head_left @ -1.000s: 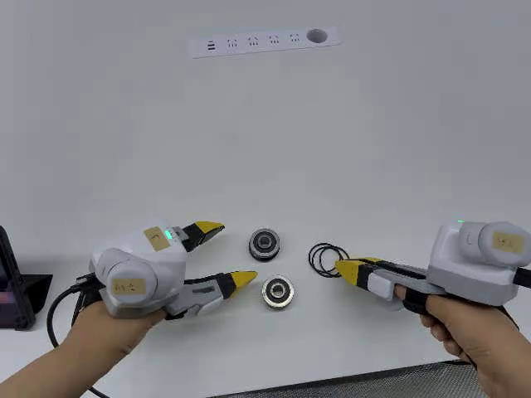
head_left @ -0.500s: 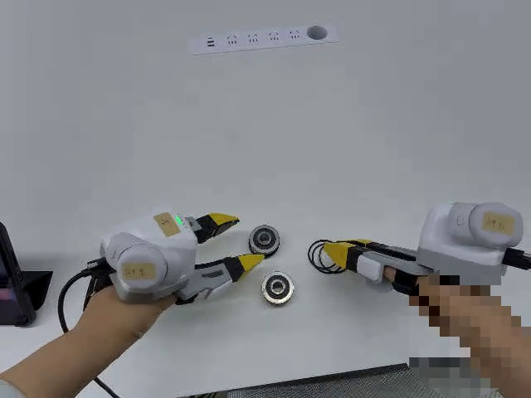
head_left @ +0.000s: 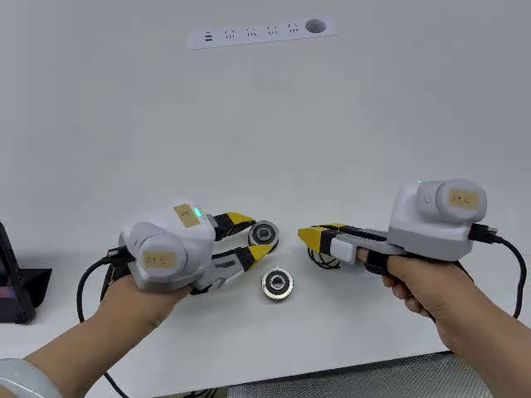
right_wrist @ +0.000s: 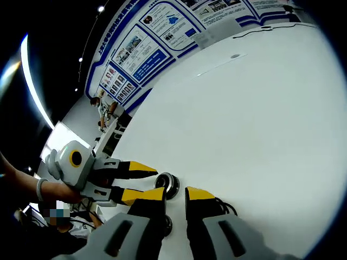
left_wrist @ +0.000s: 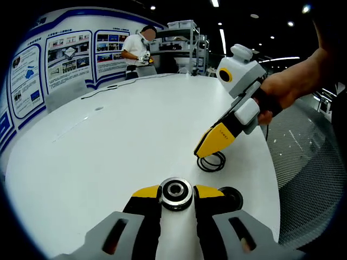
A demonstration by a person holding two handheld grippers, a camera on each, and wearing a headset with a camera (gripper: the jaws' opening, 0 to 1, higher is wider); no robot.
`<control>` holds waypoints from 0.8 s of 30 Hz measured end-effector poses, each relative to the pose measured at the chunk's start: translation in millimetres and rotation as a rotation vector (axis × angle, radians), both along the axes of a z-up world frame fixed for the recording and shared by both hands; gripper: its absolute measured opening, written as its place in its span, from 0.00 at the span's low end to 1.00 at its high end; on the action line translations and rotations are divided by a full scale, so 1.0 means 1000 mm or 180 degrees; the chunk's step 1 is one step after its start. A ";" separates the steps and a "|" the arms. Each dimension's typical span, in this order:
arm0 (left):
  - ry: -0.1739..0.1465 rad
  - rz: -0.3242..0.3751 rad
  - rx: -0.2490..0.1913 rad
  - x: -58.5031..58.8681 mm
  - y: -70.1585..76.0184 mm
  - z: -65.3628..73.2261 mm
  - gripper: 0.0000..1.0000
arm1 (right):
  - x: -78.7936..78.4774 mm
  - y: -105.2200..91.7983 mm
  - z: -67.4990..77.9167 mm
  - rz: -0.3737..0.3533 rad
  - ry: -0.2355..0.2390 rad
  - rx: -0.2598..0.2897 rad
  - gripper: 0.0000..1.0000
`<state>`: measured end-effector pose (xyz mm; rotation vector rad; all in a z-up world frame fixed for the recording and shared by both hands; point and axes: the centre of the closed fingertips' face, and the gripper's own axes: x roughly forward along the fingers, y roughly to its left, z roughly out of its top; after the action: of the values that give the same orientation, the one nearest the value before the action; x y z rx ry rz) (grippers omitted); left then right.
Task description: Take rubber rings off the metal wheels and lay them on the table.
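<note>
Steel under rubber is what the left gripper [head_left: 251, 235] has between its jaws. They are parted just enough to take the wheel [left_wrist: 174, 193]. In the left gripper view the yellow tips look pressed against both its sides as it lies flat on the table [head_left: 373, 149]. The left hand [head_left: 129, 305] comes in low from the near left, forearm almost level, jaws pointing right and slightly away.

The wheel should be heavy for its size, rigid and smooth, so a pinch across the rim ought to pin it well. Its dark outer band I take to be a ring not yet removed. Just nearer the person lies a second wheel [head_left: 277, 283], free of both grippers.

Right of it, loose rings [head_left: 328, 257] sit stacked on the table. They look thin and light, and are probably floppy and apt to stretch and snap back. A seated ring is best caught at one spot on its edge and peeled over the rim, not squeezed whole.

Over the loose rings hovers the right gripper [head_left: 309, 235], its jaws parted by a narrow slit with nothing between them, aimed left at the wheel. The right hand [head_left: 415, 282] holds it level, wrist straight, forearm running in from the near right.
</note>
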<state>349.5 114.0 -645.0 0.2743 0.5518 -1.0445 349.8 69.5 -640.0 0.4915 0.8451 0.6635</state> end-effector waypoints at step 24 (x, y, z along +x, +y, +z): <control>-0.0014 -0.0073 0.0101 0.003 -0.002 -0.007 0.14 | 0.009 0.030 -0.019 0.0095 0.0243 0.0201 0.19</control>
<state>353.0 112.2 -652.1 0.3116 0.5628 -1.0578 358.3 99.3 -659.0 0.5649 0.9068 0.7042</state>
